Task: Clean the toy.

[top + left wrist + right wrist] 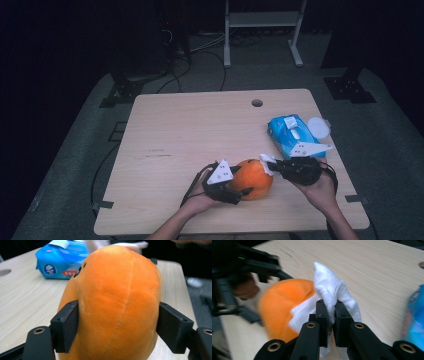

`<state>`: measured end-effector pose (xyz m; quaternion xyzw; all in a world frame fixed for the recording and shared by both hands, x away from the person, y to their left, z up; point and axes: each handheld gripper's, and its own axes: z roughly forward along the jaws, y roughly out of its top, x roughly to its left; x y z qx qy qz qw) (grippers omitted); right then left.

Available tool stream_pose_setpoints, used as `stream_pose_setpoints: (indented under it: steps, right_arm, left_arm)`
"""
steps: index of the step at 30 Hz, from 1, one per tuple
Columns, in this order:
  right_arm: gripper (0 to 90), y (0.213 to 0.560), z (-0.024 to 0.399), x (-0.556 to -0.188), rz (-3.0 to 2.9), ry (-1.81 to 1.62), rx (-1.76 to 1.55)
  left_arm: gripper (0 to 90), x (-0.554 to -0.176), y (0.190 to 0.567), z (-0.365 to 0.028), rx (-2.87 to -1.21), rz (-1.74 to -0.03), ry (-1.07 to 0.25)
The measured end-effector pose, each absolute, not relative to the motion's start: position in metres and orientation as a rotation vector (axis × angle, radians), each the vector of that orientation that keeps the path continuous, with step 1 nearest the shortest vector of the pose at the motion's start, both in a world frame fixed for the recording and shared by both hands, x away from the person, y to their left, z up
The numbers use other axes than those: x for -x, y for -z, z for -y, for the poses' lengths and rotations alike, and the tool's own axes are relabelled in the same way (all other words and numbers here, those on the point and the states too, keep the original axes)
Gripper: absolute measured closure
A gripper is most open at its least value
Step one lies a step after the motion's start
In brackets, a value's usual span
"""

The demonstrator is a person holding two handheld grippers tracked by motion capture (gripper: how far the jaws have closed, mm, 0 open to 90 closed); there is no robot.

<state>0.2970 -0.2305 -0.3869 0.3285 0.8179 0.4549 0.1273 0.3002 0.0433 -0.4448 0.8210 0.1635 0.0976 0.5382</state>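
So the orange plush toy point(253, 178) sits near the front edge of the table point(200, 125), and the left gripper point(235, 192) has its jaws clamped on both flanks, holding it steady. The right gripper point(331, 315) is pinched tight on a white wipe point(332, 295), which is touching the toy's top, so I'd say we're mid-wipe. Next move probably wants gentle strokes across the fabric while the left keeps it from rolling. Blue wipes pack point(290, 134) sits just behind, flap looks open, contents hard to tell
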Motion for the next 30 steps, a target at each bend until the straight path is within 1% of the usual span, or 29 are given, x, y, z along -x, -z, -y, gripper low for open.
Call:
stream_pose_setpoints:
  steps: [3, 5, 8, 10, 15, 18, 22, 27, 28, 30]
  right_arm:
    - [82.9, 0.378, 0.22, -0.291, -2.391, -1.368, -0.895]
    - [82.8, 0.372, 0.207, -0.285, -2.41, -1.402, -0.824]
    - [82.8, 0.37, 0.193, -0.281, -2.412, -1.349, -0.751]
    - [82.8, 0.374, 0.198, -0.286, -2.403, -1.352, -0.784]
    - [82.7, 0.391, 0.229, -0.301, -2.375, -1.354, -0.956]
    - [82.8, 0.399, 0.236, -0.305, -2.383, -1.322, -0.998]
    - [82.9, 0.395, 0.231, -0.302, -2.385, -1.342, -0.98]
    - [82.9, 0.379, 0.212, -0.289, -2.399, -1.379, -0.857]
    - [82.8, 0.377, 0.209, -0.287, -2.398, -1.376, -0.843]
    - [82.6, 0.377, 0.207, -0.288, -2.408, -1.348, -0.823]
  left_arm:
    - [25.9, -0.303, 0.445, -0.044, -1.935, -0.431, -0.219]
    - [26.0, -0.301, 0.445, -0.042, -1.938, -0.425, -0.228]
    - [26.0, -0.3, 0.444, -0.043, -1.95, -0.409, -0.245]
    - [26.1, -0.301, 0.445, -0.045, -1.945, -0.41, -0.242]
    - [26.2, -0.304, 0.447, -0.047, -1.925, -0.435, -0.216]
    - [25.1, -0.307, 0.448, -0.048, -1.908, -0.457, -0.202]
    - [24.6, -0.308, 0.447, -0.049, -1.906, -0.484, -0.195]
    - [24.5, -0.306, 0.447, -0.045, -1.908, -0.486, -0.213]
    - [23.2, -0.305, 0.447, -0.044, -1.92, -0.462, -0.225]
    - [17.6, -0.305, 0.446, -0.044, -1.927, -0.432, -0.243]
